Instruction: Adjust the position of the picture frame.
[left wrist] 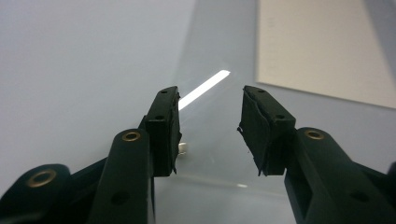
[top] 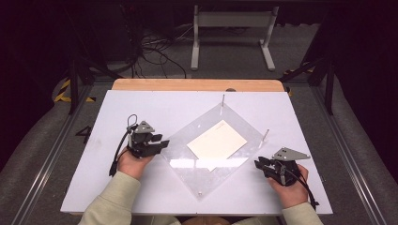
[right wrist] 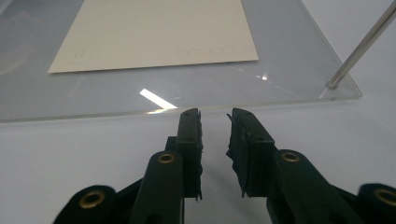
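Between the two tools, the clear plate [top: 211, 154] is lying mid-surface: left tool [top: 162, 143] gaping empty at its left corner, right tool [top: 259, 164] standing narrowly parted, empty, beside its right edge

Just ahead of the slightly parted, empty jaws lies a clear sheet [right wrist: 289, 70] (cream paper [right wrist: 154, 35] beneath) on the counter [right wrist: 70, 154].
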Demonstrator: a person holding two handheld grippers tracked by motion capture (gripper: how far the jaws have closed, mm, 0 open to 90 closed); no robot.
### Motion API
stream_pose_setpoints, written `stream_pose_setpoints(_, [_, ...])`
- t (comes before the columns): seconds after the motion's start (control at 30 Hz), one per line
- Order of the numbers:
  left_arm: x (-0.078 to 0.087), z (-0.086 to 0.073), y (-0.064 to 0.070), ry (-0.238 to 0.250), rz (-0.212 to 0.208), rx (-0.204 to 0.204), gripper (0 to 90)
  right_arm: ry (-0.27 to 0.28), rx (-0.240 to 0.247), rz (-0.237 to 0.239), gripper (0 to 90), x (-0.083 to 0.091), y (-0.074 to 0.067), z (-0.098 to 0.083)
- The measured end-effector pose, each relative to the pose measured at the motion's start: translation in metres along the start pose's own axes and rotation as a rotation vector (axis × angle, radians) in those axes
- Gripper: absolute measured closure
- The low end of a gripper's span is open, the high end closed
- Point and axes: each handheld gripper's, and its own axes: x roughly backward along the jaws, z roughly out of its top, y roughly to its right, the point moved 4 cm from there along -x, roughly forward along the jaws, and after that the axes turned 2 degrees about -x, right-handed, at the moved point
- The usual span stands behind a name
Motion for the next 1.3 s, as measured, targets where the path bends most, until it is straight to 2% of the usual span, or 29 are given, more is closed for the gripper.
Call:
stream_pose_setpoints(0.1, [-0.005, -0.004, -0.006, -0.017, -0.002, -0.007, 60.2, -0.002, -0.004, 0.002, 72.5, 0.0, 0.001, -0.001])
stream_pose_setpoints(0.23, [-0.015, -0.009, -0.005, -0.071, -0.003, -0.055, 66.3, -0.001, -0.011, 0.0, 72.2, 0.0, 0.002, -0.002])
stream_pose_setpoints(0.3, [-0.019, -0.011, -0.005, -0.098, 0.0, -0.062, 70.1, 0.002, -0.019, 0.0, 72.0, 0.001, 0.004, -0.002])
stream_pose_setpoints(0.37, [-0.02, -0.012, -0.006, -0.098, 0.01, -0.068, 72.1, 0.002, -0.023, -0.001, 71.8, 0.001, 0.005, -0.003])
stream_pose_setpoints(0.47, [-0.02, -0.013, -0.005, -0.103, 0.019, -0.078, 82.2, 0.002, -0.029, 0.001, 71.6, 0.001, 0.006, -0.003])
stream_pose_setpoints(0.53, [-0.02, -0.012, -0.003, -0.11, 0.044, -0.115, 82.9, 0.002, -0.029, 0.001, 71.5, 0.001, 0.006, -0.003])
stream_pose_setpoints(0.6, [-0.02, -0.012, -0.001, -0.119, 0.047, -0.116, 83.1, 0.003, -0.034, -0.001, 71.4, 0.0, 0.007, -0.003])
stream_pose_setpoints(0.7, [-0.017, -0.014, 0.005, -0.134, 0.012, -0.116, 83.2, 0.008, -0.04, -0.005, 71.4, 0.002, 0.009, -0.003])
stream_pose_setpoints(0.9, [-0.01, -0.021, 0.038, -0.183, -0.065, -0.23, 83.1, 0.032, -0.07, -0.026, 71.2, 0.007, 0.02, 0.002])
stream_pose_setpoints(1.03, [-0.01, -0.022, 0.044, -0.187, -0.077, -0.242, 83.1, 0.068, -0.119, -0.084, 68.2, 0.009, 0.039, 0.014])
stream_pose_setpoints(1.07, [-0.01, -0.022, 0.044, -0.182, -0.08, -0.241, 83.1, 0.068, -0.119, -0.084, 68.2, 0.009, 0.039, 0.014])
stream_pose_setpoints(1.1, [-0.009, -0.022, 0.045, -0.181, -0.087, -0.238, 83.1, 0.078, -0.138, -0.139, 65.2, 0.006, 0.051, 0.022])
stream_pose_setpoints(1.13, [-0.009, -0.023, 0.045, -0.18, -0.09, -0.235, 83.1, 0.078, -0.138, -0.139, 65.2, 0.006, 0.051, 0.022])
stream_pose_setpoints(1.17, [-0.009, -0.023, 0.045, -0.178, -0.092, -0.233, 83.1, 0.078, -0.156, -0.178, 63.9, 0.002, 0.062, 0.03])
stream_pose_setpoints(1.3, [-0.009, -0.024, 0.045, -0.171, -0.092, -0.234, 83.1, 0.046, -0.176, -0.221, 64.0, -0.017, 0.078, 0.042])
